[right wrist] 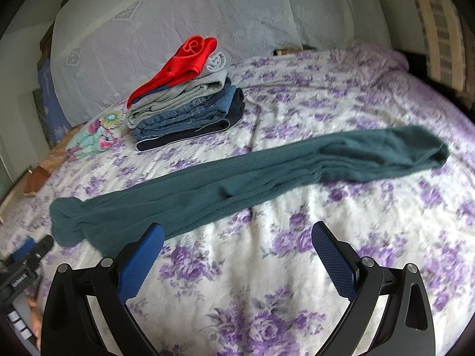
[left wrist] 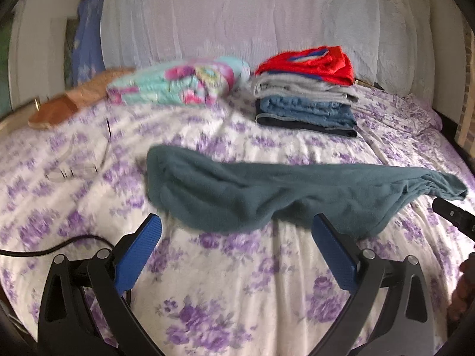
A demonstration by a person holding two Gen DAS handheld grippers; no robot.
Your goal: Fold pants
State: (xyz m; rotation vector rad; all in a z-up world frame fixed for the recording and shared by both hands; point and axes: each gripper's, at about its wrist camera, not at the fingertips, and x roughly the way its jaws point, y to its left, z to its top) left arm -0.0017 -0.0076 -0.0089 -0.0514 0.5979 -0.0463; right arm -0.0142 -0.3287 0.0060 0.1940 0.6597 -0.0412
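Observation:
Dark teal fleece pants (left wrist: 267, 190) lie stretched out in a long strip across the floral bed, folded lengthwise; they also show in the right wrist view (right wrist: 237, 184). My left gripper (left wrist: 237, 231) is open and empty, hovering just short of the pants' near edge. My right gripper (right wrist: 237, 237) is open and empty, also just in front of the pants, its left finger near the strip's left end. The other gripper's tip shows at the right edge of the left wrist view (left wrist: 454, 216) and at the left of the right wrist view (right wrist: 26, 255).
A stack of folded clothes (left wrist: 305, 98), red on top, then grey, jeans and navy, stands behind the pants; it also shows in the right wrist view (right wrist: 184, 103). A colourful folded blanket (left wrist: 178, 83) and a brown item (left wrist: 74, 101) lie at the back left. A cable (left wrist: 59, 244) trails left.

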